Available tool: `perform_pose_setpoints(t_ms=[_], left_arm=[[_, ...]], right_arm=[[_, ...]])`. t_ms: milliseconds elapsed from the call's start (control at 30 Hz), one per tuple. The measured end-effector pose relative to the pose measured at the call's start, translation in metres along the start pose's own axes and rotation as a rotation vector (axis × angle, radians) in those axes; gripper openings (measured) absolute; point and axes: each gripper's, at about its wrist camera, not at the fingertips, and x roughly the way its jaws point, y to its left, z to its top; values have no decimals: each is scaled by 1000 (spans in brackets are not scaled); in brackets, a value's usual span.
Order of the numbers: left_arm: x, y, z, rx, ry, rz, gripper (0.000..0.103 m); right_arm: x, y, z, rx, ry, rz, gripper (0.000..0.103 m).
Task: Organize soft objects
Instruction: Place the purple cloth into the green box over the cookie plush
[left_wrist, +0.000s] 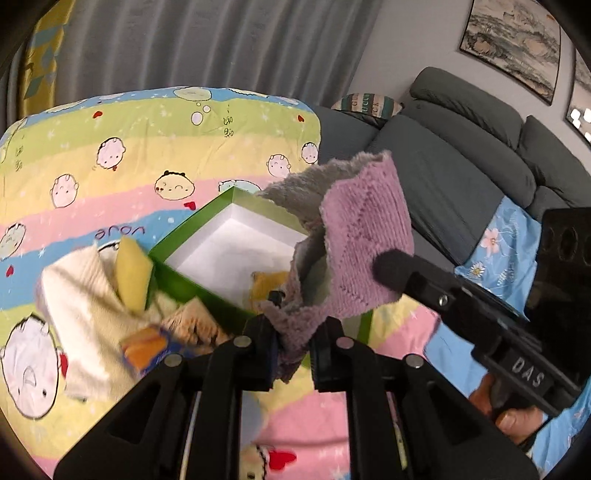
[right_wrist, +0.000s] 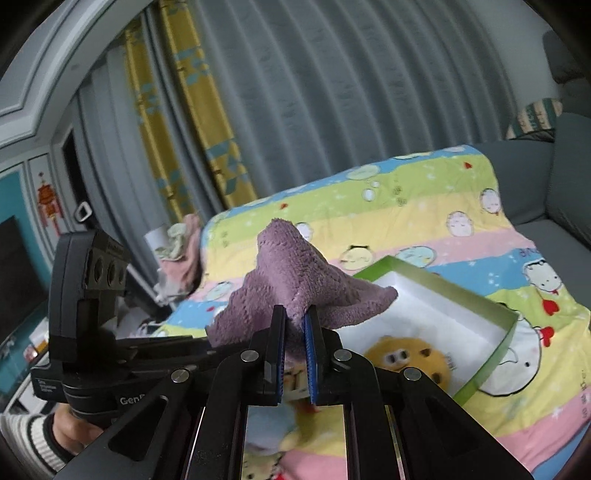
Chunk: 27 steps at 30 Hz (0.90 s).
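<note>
The purple cloth (left_wrist: 364, 236) hangs in the air above the near corner of the green box (left_wrist: 192, 291), stretched between the two grippers. The left gripper (left_wrist: 291, 332) has its jaws closed on a lower grey-purple fold of it, and the right gripper (right_wrist: 294, 325) has its jaws clamped on another corner, so the fabric peaks up between them and droops at the free edges. In the left wrist view the right gripper's black finger (left_wrist: 395, 266) presses on the cloth's knitted face from the right side.

The box sits open on a cartoon-printed quilt (left_wrist: 110, 166) with pastel stripes; its inside is white, and a yellow round-faced plush toy (right_wrist: 406, 358) lies in the near part of it. Just beside the box's left wall, in the left wrist view, a yellow sponge (left_wrist: 131, 275) leans against a cream knitted piece (left_wrist: 81, 314), with an orange and blue packet (left_wrist: 147, 347) and a beige patterned item (left_wrist: 192, 325) close by; these are blurred.

A hand (left_wrist: 517, 417) grips the right gripper's handle at the lower right of the left wrist view, and another hand (right_wrist: 77, 432), with a striped sleeve (right_wrist: 29, 439), holds the left gripper's handle in the right wrist view. Beyond the quilt stand a grey sofa (left_wrist: 461, 166), grey curtains (right_wrist: 332, 92) and a yellow patterned drape (right_wrist: 192, 110).
</note>
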Motion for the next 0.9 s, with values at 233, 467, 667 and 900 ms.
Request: perform_pose_setpoints(t_ms=[233,467,667,900], left_arm=[[52,-5,12,33,65,43,13],[90,-5,14,47,121,83,18],[99,-4,11,70,127,178,74],[73,-4,8,112,53,238,87]], right_arm=[[24,-36,-5,66,43,-75,11],[44,-66,-18,107,117,-186,11],[45,-78,-26,147,151,-295,35],[14,-66,-28,124,96,-328,64]])
